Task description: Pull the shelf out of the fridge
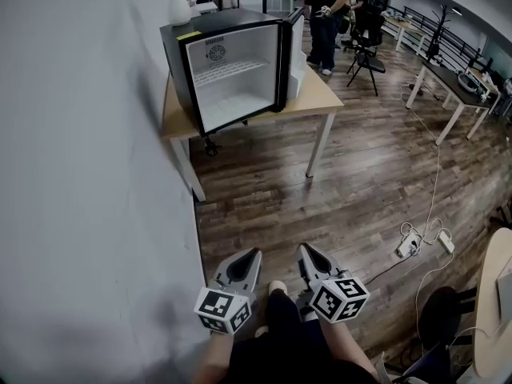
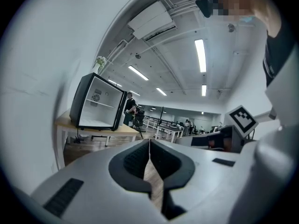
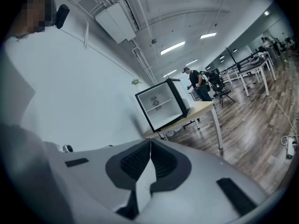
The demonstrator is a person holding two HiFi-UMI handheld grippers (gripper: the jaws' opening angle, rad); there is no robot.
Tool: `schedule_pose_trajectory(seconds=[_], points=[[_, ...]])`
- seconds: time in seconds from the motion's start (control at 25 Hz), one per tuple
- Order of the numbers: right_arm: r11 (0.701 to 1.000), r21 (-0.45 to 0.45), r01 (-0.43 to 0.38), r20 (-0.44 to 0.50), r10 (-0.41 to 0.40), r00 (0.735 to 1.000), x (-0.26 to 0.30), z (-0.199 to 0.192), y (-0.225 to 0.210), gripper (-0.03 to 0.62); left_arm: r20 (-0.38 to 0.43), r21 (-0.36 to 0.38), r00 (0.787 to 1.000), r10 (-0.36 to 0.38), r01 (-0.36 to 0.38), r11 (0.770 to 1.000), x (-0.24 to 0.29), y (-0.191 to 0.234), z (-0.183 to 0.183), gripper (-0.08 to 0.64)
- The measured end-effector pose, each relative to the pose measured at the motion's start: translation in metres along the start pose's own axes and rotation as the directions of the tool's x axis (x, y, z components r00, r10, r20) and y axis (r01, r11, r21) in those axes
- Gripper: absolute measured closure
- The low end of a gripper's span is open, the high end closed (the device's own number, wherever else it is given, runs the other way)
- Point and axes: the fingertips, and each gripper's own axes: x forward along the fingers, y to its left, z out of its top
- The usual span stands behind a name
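Observation:
A small black fridge (image 1: 228, 66) stands on a wooden table (image 1: 316, 94) by the wall, far ahead of me, its door (image 1: 294, 50) swung open to the right. Inside its white cavity one thin shelf (image 1: 230, 71) sits about halfway up. The fridge (image 2: 97, 108) also shows small in the left gripper view, and the fridge (image 3: 163, 104) in the right gripper view. My left gripper (image 1: 256, 252) and right gripper (image 1: 302, 247) are low in the head view, side by side over the wood floor, both shut and holding nothing.
The white wall (image 1: 80, 174) runs along my left. A white vase (image 1: 178, 5) stands on top of the fridge. A power strip and cables (image 1: 416, 242) lie on the floor to the right. People (image 1: 326, 14) stand behind the table; desks (image 1: 452, 86) and a chair (image 1: 368, 58) are beyond.

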Motion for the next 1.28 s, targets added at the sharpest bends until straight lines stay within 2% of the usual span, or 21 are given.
schedule_pose_trajectory(seconds=[0.48, 1.28], points=[[1.0, 0.026, -0.013, 0.009, 0.012, 1.0, 0.08, 0.044, -0.048, 0.6, 0.009, 0.001, 1.0, -0.007, 0.007, 1.0, 0.088, 0.047, 0.028, 0.552], [0.997, 0.025, -0.072, 0.036, 0.071, 0.997, 0.184, 0.103, -0.098, 0.6, 0.042, 0.009, 0.999, 0.019, -0.02, 1.0, 0.19, 0.114, 0.058, 0.552]])
